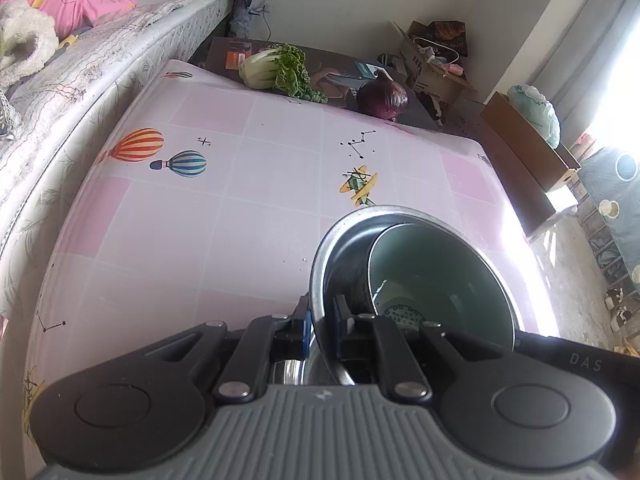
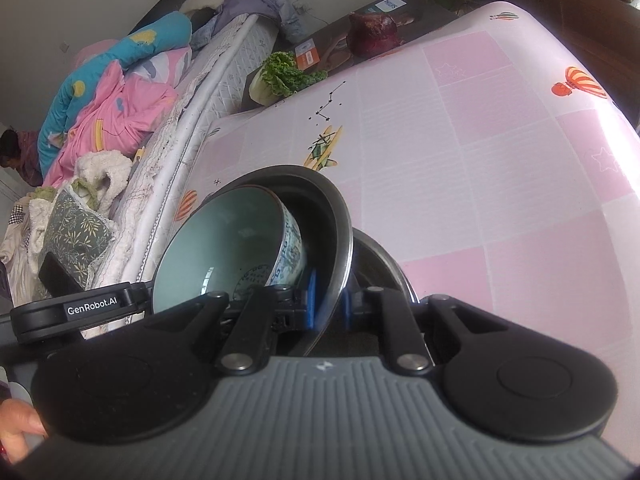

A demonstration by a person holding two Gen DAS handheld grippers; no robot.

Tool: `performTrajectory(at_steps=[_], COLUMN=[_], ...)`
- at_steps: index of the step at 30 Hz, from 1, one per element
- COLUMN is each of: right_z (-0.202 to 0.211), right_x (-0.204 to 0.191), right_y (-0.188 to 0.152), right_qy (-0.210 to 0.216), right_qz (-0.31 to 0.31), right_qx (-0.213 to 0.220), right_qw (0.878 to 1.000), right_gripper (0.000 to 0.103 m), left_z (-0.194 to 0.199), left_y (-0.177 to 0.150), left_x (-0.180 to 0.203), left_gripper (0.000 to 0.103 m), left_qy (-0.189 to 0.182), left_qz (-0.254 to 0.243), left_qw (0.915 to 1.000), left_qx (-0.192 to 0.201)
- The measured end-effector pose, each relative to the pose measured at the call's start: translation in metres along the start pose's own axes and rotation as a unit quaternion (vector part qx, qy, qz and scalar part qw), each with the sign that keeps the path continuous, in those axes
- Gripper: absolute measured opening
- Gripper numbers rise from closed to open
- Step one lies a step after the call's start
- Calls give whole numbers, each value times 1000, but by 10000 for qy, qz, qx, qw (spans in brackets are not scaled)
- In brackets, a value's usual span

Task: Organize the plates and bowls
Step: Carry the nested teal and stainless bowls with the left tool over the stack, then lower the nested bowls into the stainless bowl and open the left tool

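A steel bowl (image 1: 340, 248) is held tilted above the pink table (image 1: 240, 200), with a pale green ceramic bowl (image 1: 432, 276) nested inside it. My left gripper (image 1: 324, 322) is shut on the steel bowl's rim. In the right wrist view my right gripper (image 2: 330, 300) is shut on the opposite rim of the same steel bowl (image 2: 320, 200), and the ceramic bowl (image 2: 224, 248) with its blue-patterned outside leans inside it. Another steel rim (image 2: 380, 252) shows just behind the bowl.
A cabbage (image 1: 276, 70) and a red onion (image 1: 382, 98) lie at the table's far edge. A bed with bedding (image 1: 60, 40) runs along the left side. Cardboard boxes (image 1: 432, 60) and a wooden box (image 1: 524, 144) stand on the floor at the right.
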State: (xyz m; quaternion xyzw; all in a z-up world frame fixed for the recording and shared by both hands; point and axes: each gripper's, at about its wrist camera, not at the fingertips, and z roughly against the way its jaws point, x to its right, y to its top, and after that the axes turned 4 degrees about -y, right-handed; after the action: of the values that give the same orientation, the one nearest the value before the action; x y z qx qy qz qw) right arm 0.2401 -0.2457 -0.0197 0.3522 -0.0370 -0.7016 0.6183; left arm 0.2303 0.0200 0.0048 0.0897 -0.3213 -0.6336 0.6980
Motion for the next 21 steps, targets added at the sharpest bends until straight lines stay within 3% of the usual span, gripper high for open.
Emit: performTrajectory(at_steps=[11, 21], right_z=[-7, -1], right_x=[14, 12], right_y=[-34, -37], right_qy=[-37, -111], right_qz=[0, 118], right_qx=[-146, -95], right_qw=[9999, 9998], right_gripper=[13, 13], left_z=[-8, -1], left_y=[-34, -45], left_x=[-7, -3], left_gripper=[11, 13], left_qy=[30, 35], left_qz=[-35, -173], left_qw=[9998, 9997], left_qx=[-212, -174])
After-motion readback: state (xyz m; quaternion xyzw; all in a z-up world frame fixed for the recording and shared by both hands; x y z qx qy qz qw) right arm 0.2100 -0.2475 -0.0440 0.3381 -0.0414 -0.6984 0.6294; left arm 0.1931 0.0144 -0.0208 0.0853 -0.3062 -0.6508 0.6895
